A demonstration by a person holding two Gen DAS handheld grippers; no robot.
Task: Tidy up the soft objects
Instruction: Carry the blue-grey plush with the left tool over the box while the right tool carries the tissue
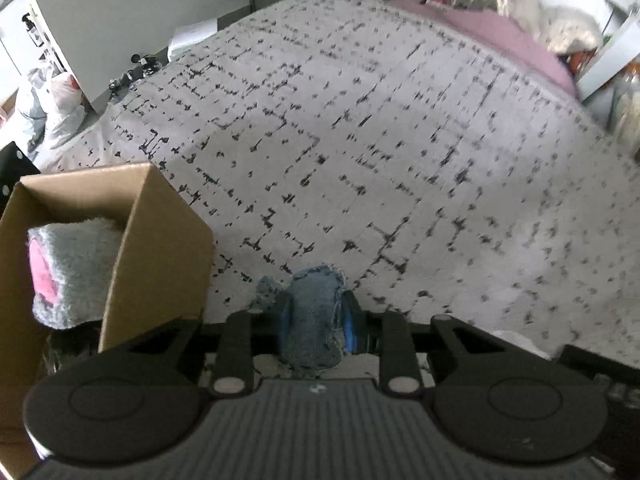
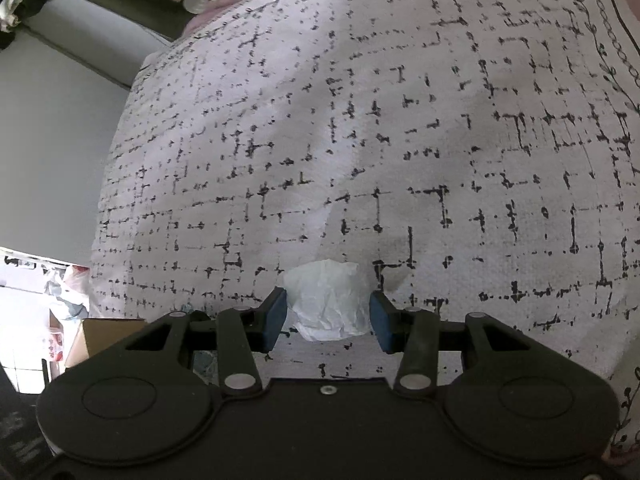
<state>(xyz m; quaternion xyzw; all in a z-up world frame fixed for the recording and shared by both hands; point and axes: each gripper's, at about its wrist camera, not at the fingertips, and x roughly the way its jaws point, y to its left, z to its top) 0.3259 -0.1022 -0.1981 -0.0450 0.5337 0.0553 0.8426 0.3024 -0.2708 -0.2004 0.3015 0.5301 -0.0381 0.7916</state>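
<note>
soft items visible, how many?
3. Blue cloth clamped in the left gripper; grey-pink plush inside the box; white wad between the right gripper's jaws. The box may hide more.

Right gripper (image 2: 328,320) jaws apart around crumpled white tissue wad (image 2: 329,304) on grey black-grid patterned bedspread (image 2: 400,140), pads just beside it; brown cardboard box (image 2: 100,336) corner lower left.
</note>
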